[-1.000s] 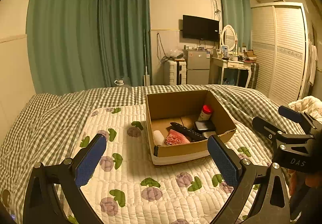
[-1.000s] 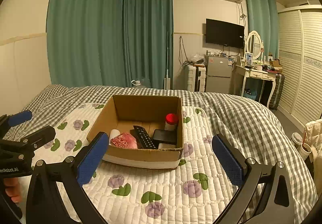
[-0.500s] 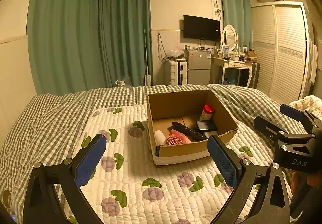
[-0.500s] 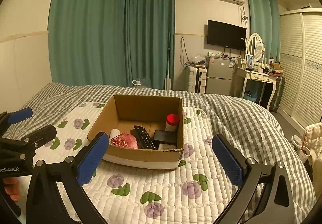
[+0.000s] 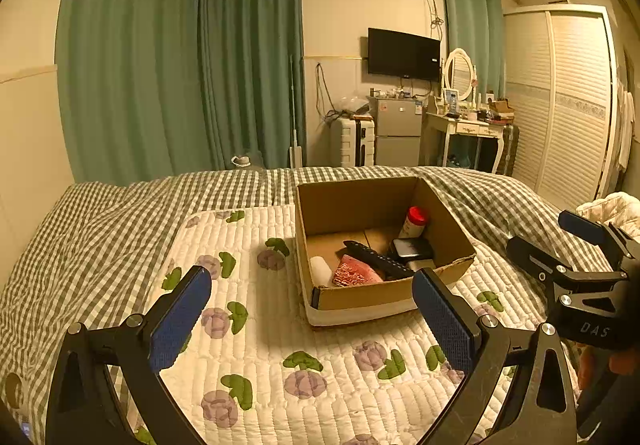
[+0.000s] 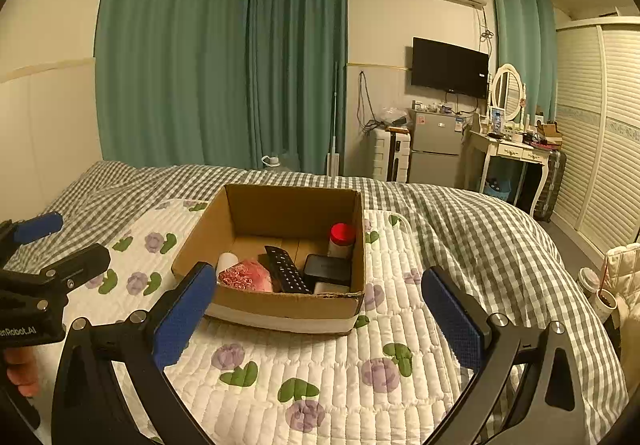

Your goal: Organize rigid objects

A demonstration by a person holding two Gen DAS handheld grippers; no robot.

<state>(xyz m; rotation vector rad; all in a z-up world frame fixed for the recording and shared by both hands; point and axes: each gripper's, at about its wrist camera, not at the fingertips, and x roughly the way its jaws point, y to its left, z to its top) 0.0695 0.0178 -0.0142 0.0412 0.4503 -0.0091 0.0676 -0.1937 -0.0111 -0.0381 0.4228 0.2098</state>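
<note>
Cardboard forms the open box [image 6: 280, 305] that sits on a white quilted pad [image 6: 320, 377] printed with purple flowers, spread over a green-and-white checked blanket [image 6: 460, 221] on the bed. Inside the box lie a black remote control [image 6: 286, 273], a pink-red patterned item [image 6: 244, 277], a white cylinder [image 6: 226, 261], a black rectangular case [image 6: 326, 268] and a small jar with a red lid [image 6: 342, 239] standing upright in the far right corner. All of these rest on the box floor, close together, the remote leaning across the middle.

Both claws hang above the pad on the near side of the box, apart from it. The left claw [image 5: 310, 313] is spread wide, its blue pads [image 5: 180, 319] holding nothing and touching nothing. The right claw [image 6: 316, 315] is just as wide open and also empty; from its own camera its spread fingers frame the box's near wall. Each claw shows at the edge of the other's view, fingers parted.

Behind the bed hang green curtains [image 6: 224, 57], with a wall-mounted television [image 6: 450, 67], a small fridge [image 6: 434, 149] and a dressing table [image 6: 506, 153] beyond.
</note>
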